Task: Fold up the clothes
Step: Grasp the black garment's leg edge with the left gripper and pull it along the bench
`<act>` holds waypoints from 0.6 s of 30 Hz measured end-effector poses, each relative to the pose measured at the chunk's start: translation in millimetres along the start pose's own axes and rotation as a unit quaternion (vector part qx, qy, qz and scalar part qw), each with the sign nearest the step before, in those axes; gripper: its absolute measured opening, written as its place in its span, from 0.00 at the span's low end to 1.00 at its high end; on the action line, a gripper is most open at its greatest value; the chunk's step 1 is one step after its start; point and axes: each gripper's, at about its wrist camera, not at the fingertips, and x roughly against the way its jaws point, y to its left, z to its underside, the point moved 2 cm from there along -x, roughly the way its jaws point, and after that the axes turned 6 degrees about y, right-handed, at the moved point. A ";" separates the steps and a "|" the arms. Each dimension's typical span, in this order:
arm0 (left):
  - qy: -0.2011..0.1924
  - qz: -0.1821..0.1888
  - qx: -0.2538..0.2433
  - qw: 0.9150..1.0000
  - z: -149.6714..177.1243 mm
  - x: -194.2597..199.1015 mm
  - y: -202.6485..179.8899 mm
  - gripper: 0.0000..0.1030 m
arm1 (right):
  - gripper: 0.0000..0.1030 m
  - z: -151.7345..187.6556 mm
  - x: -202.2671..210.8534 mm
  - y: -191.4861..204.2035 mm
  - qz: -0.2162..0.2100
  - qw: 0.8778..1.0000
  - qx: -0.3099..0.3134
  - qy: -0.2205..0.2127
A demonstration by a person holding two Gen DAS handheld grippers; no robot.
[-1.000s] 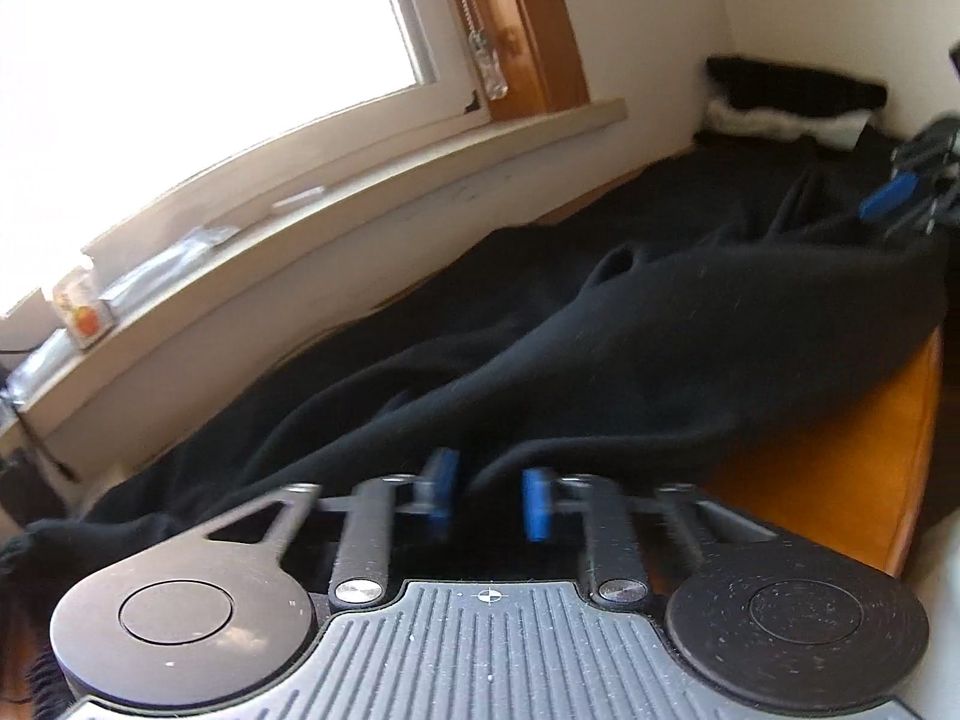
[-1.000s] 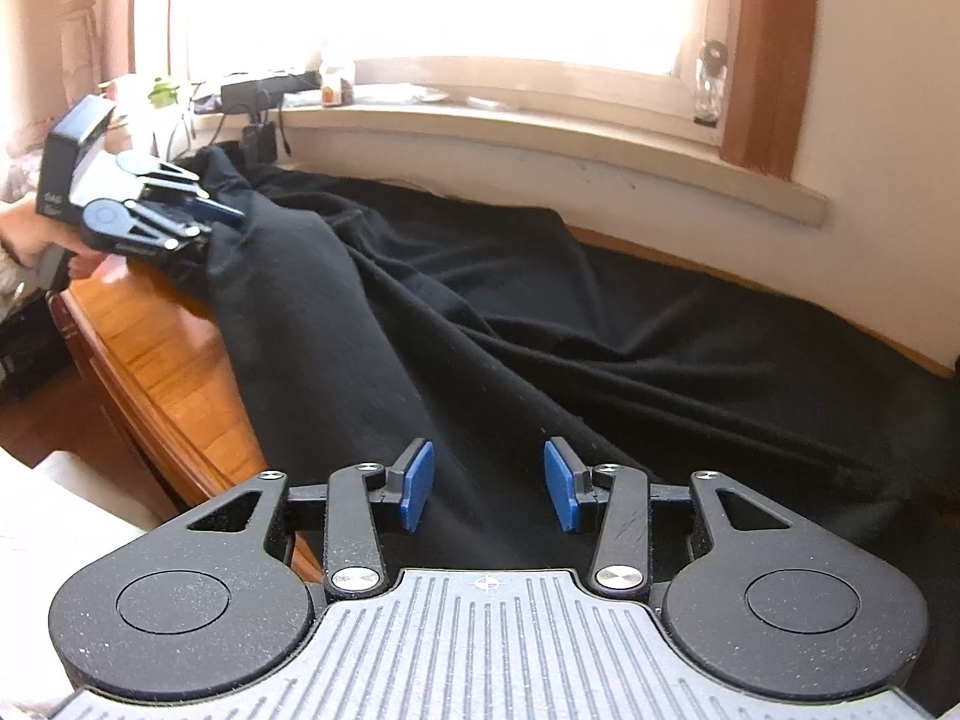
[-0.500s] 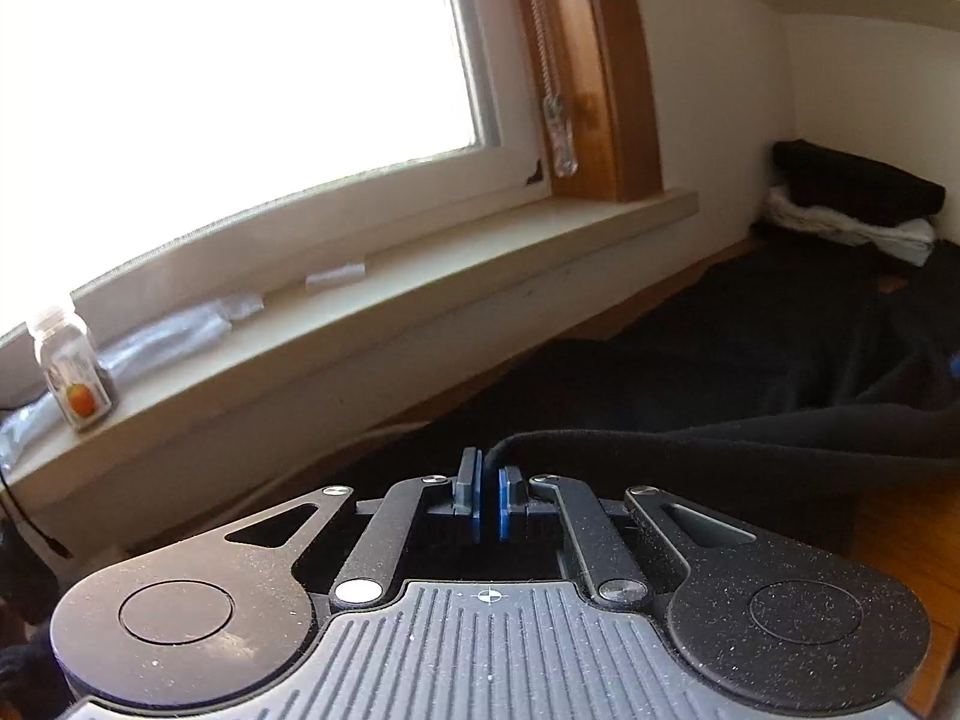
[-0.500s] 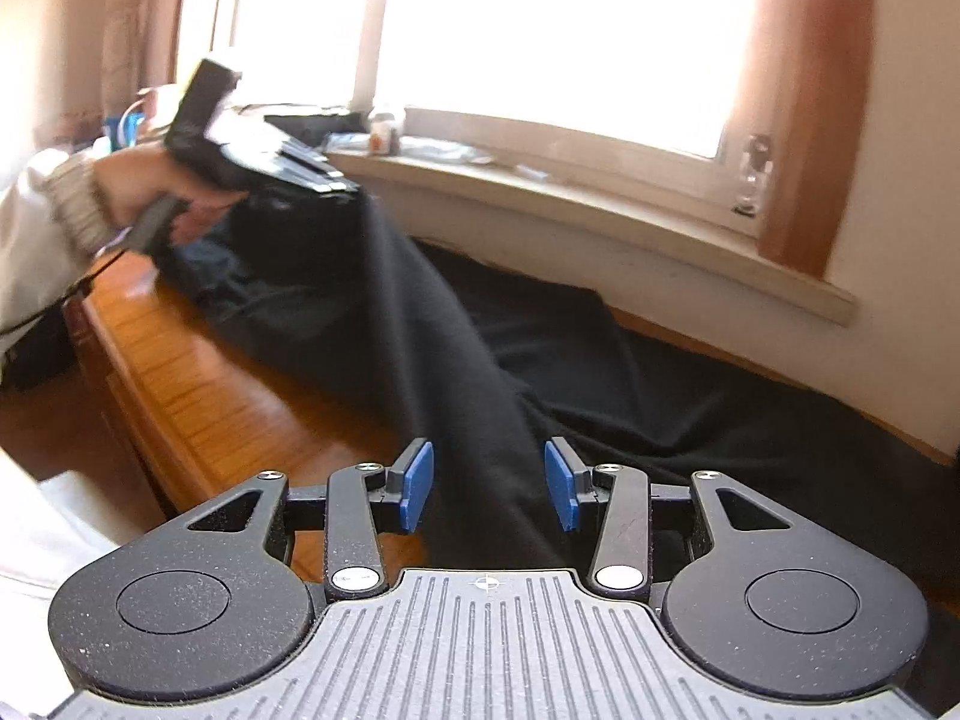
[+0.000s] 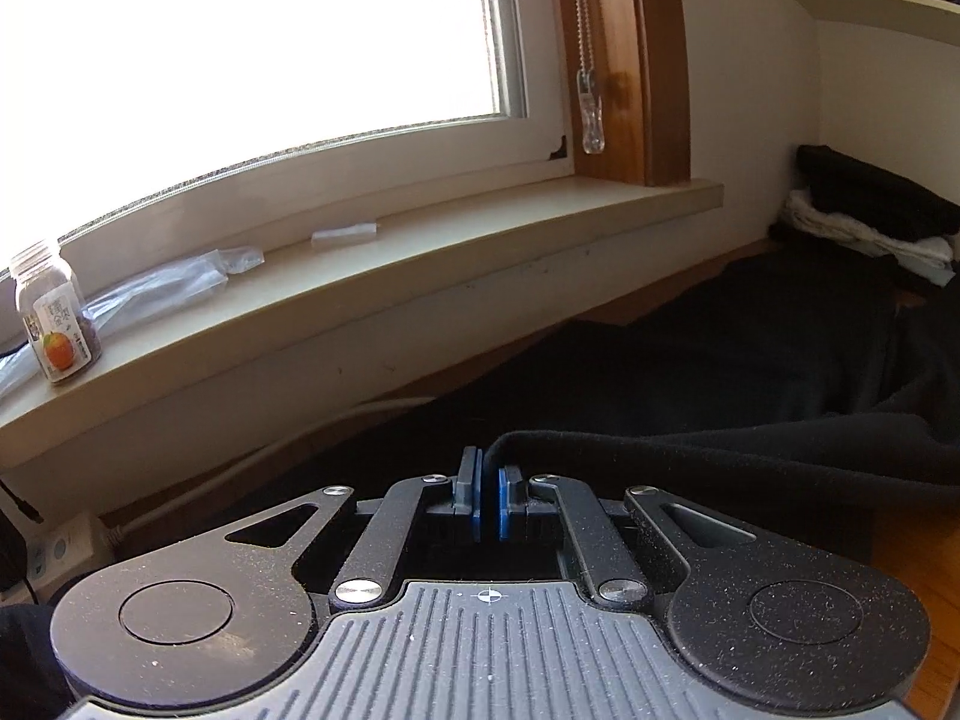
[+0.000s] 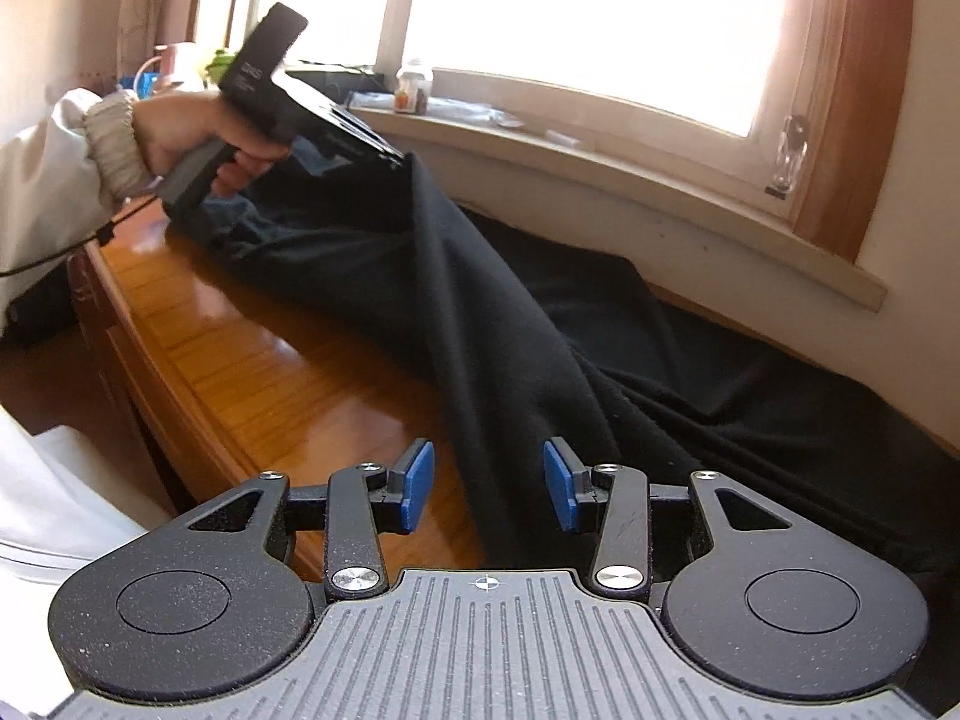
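A large black garment point(image 6: 540, 336) lies spread over the wooden table point(image 6: 258, 360) under the window. My left gripper point(image 5: 489, 501) is shut on an edge of the black garment point(image 5: 690, 438) and holds it raised above the table. In the right wrist view the left gripper point(image 6: 393, 157) shows at the upper left, held by a hand, with cloth hanging from it. My right gripper point(image 6: 486, 495) is open, its blue pads either side of a fold of the garment near the table's front edge.
A window sill point(image 5: 360, 294) runs along the wall with a small jar point(image 5: 57, 312) and plastic wrap on it. Folded black and white clothes point(image 5: 870, 222) are stacked at the far right corner. The table's front edge point(image 6: 156, 360) curves at the left.
My left gripper has shut on the garment's edge and lifted it up and away from the table. The right gripper has stayed open by the cloth.
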 end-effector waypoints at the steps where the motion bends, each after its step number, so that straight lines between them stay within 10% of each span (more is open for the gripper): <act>1: 0.001 0.000 0.000 1.000 0.5 -0.7 0.1 0.05 | 0.40 0.1 0.0 0.9 -0.001 1.000 0.002 0.001; 13: 0.016 0.001 0.011 1.000 14.4 -11.8 7.8 0.05 | 0.28 8.0 -13.4 -5.0 0.015 0.998 0.010 0.052; 18: 0.006 0.003 0.004 1.000 14.4 -2.9 6.9 0.05 | 0.07 7.6 -12.7 -18.0 0.028 0.998 0.028 0.056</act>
